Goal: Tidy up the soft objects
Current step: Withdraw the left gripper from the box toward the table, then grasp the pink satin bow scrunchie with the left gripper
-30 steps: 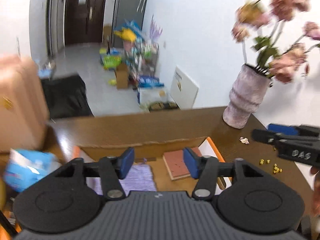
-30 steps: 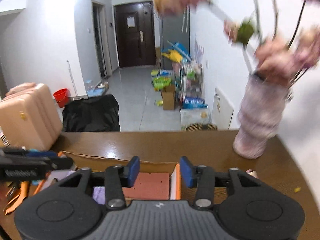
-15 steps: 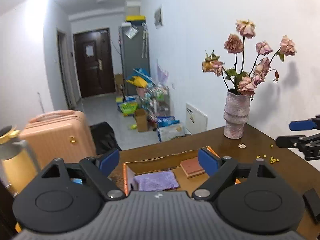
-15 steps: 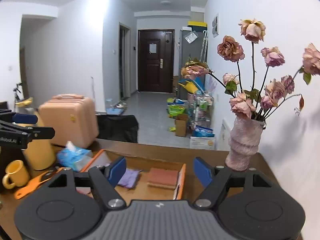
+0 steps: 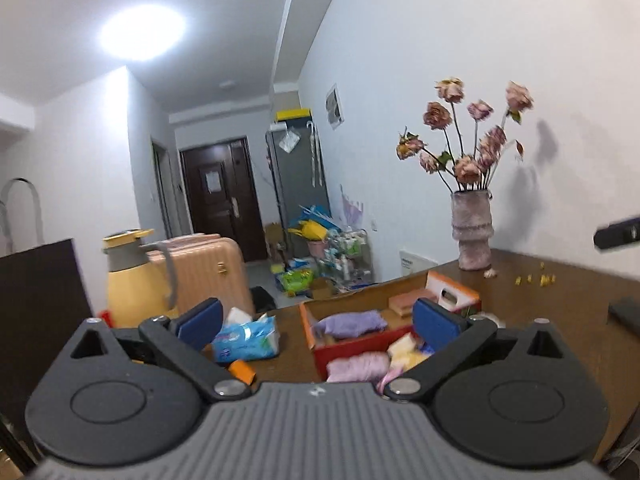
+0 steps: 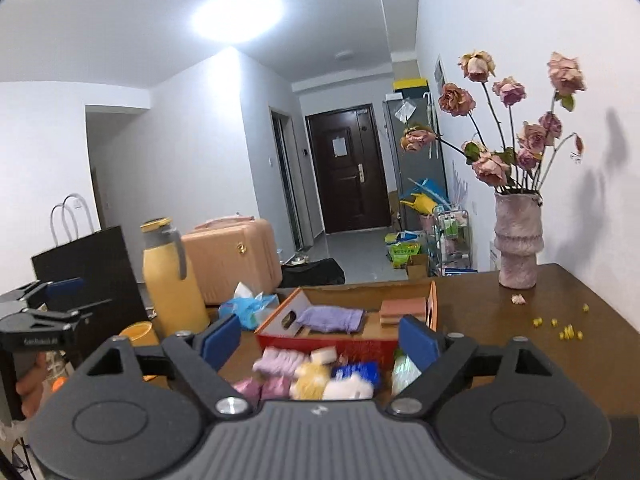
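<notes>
Both grippers hang back from the table with nothing between their blue pads: the left gripper (image 5: 316,320) and the right gripper (image 6: 320,338) each have jaws spreading wider at this moment, and neither touches anything. The soft things lie in a loose heap (image 6: 316,372) on the brown table (image 6: 520,344), just in front of an orange box (image 6: 433,296). The heap is blurred, so the count is rough: about three pinkish-lilac bundles, two pale yellow pieces, one white fluffy lump, one blue packet and one greenish-white piece at the right edge. Inside the box there are already two things, a purple cloth (image 6: 332,318) on the left and a flat pink sponge block (image 6: 402,310) on the right, lying apart. Everything in the heap looks light and squashy, likely to fold or sag rather than slip, so a pinch across the middle of one bundle should hold it; nipping only a corner would probably leave the rest dangling and dragging its neighbours along. The blue packet may be slicker and would want a squarer grip. Beside the box sit one blue tissue pack (image 6: 250,308) and one yellow jug (image 6: 172,280); one vase of dried roses (image 6: 516,240) stands well apart by the wall, top-heavy and fragile-looking.
</notes>
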### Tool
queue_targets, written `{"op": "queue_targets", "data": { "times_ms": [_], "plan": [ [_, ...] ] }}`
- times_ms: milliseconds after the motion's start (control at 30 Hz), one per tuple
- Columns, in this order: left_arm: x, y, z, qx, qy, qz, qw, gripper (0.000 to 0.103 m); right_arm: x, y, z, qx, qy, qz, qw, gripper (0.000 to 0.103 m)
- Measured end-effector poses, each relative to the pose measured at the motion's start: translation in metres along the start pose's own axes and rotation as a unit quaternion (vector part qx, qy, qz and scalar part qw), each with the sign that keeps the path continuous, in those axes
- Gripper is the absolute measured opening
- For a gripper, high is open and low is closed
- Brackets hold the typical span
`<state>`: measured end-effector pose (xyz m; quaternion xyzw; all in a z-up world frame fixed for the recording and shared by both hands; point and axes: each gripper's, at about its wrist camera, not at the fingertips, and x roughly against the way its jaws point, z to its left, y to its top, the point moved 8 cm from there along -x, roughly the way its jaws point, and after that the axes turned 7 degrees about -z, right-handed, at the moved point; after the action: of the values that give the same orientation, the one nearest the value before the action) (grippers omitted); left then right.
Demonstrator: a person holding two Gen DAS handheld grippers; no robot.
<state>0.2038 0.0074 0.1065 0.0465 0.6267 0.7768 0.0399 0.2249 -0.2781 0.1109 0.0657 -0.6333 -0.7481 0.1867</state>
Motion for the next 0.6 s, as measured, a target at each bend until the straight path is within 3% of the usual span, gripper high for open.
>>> {"op": "queue_targets", "data": {
  "times_ms": [133,267,333,467,600],
  "plan": [
    [0.040,-0.033,-0.005,-0.004,0.001,0.014,0.9999,0.103,0.031,-0.041,0.020,0.003,-0.023,-0.011,1.000,0.088],
    [0.065,-0.065,0.004,0.069,0.004,0.046,0.9965,0.103,0.051,-0.082,0.039,0.005,-0.037,-0.004,0.999,0.088],
    [0.067,-0.079,0.008,0.092,0.000,0.067,0.9935,0.103,0.056,-0.105,0.041,-0.008,-0.046,0.009,0.999,0.088],
    [0.060,-0.088,0.017,0.081,0.011,0.092,0.9925,0.103,0.049,-0.132,0.034,-0.018,-0.056,0.056,0.997,0.088],
    [0.044,-0.097,0.021,0.111,0.000,0.106,0.9882,0.103,0.043,-0.137,0.029,-0.025,-0.063,0.054,0.996,0.088]
  ]
}}
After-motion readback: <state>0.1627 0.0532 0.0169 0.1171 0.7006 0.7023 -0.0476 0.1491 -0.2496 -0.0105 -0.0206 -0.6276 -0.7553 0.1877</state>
